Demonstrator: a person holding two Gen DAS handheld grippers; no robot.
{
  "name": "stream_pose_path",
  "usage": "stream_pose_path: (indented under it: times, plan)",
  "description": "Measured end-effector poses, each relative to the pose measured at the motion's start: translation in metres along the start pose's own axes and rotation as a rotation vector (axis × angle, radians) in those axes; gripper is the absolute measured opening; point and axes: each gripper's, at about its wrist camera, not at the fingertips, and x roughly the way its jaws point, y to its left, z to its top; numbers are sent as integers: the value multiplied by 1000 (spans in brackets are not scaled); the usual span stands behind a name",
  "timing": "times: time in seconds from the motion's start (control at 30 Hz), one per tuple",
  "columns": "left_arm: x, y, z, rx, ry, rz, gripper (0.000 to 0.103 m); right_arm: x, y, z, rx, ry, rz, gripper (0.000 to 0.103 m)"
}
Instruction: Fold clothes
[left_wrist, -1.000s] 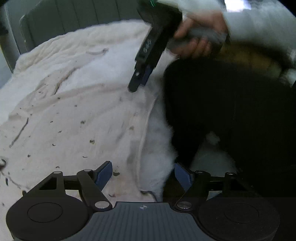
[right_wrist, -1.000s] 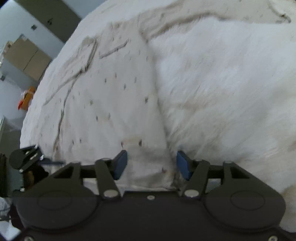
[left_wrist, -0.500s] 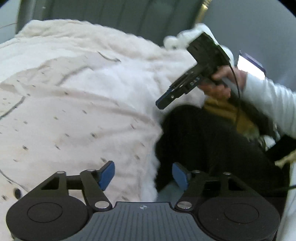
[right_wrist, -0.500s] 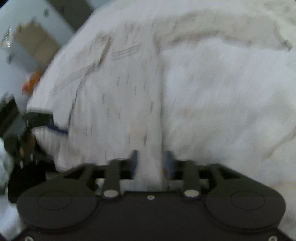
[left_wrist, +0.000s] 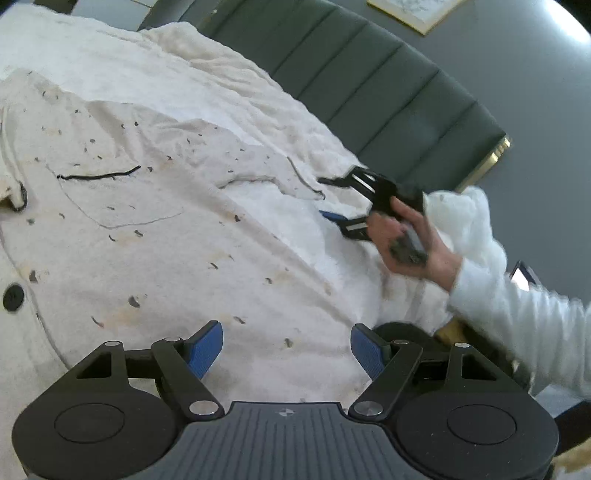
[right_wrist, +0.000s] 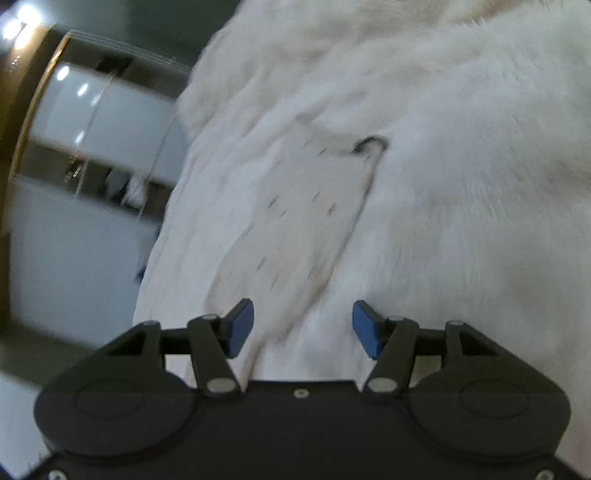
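A cream coat (left_wrist: 166, 240) with dark flecks, a pocket and a black button (left_wrist: 13, 295) lies spread out, its white fleece lining turned up on the right. My left gripper (left_wrist: 287, 326) hovers over its near part, its jaws opening with only flat cloth below the blue pads. The right gripper (left_wrist: 328, 199), held in a hand (left_wrist: 417, 240), hangs over the lining further back. In its own view the right gripper (right_wrist: 303, 310) is opening above the fleece (right_wrist: 461, 184) and a flecked panel (right_wrist: 295, 221), and its pads press on nothing.
A green padded backrest (left_wrist: 388, 92) runs behind the coat, with a framed picture (left_wrist: 413, 11) on the grey wall. A white sleeve (left_wrist: 517, 321) crosses the right side above a dark item (left_wrist: 402, 332). A blurred cabinet (right_wrist: 74, 147) stands left of the fleece.
Both views have swung across the coat. The right pads were close around a cloth edge half a second ago and now stand apart. The black garment has nearly left the left view.
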Motion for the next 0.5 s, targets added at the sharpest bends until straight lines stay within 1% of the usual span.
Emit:
stream_pose_path:
  times: [0.03, 0.1, 0.13, 0.17, 0.2, 0.23, 0.27, 0.3, 0.33, 0.43, 0.47, 0.5]
  plan:
    - [-1, -1, -2, 9, 7, 4, 72, 5, -1, 3, 8, -14, -9, 58]
    - [0, 0, -3, 15, 20, 14, 72, 25, -6, 11, 37, -73, -38, 55]
    - [2, 2, -2, 14, 26, 22, 72, 33, -6, 16, 54, -116, -47, 55]
    - [5, 4, -1, 14, 27, 28, 72, 42, -6, 21, 77, -166, -47, 50]
    - [8, 6, 1, 15, 26, 31, 72, 49, -4, 26, 90, -204, -48, 33]
    - [12, 8, 3, 15, 25, 31, 72, 54, 2, 32, 73, -205, -49, 16]
    - [14, 9, 5, 17, 23, 31, 72, 57, 10, 37, 34, -199, -50, 3]
    - [15, 9, 7, 18, 18, 28, 72, 58, 25, 47, -35, -209, -42, 1]
    - [16, 10, 9, 14, 11, 21, 72, 53, 37, 55, -80, -250, -16, 1]
    - [18, 11, 11, -11, 3, -4, 71, 32, 58, 75, -120, -353, 97, 1]
    - [19, 10, 11, -7, 5, -8, 71, 27, 61, 83, -120, -373, 113, 1]
    - [20, 8, 10, -3, 7, -13, 71, 28, 61, 87, -129, -364, 97, 1]
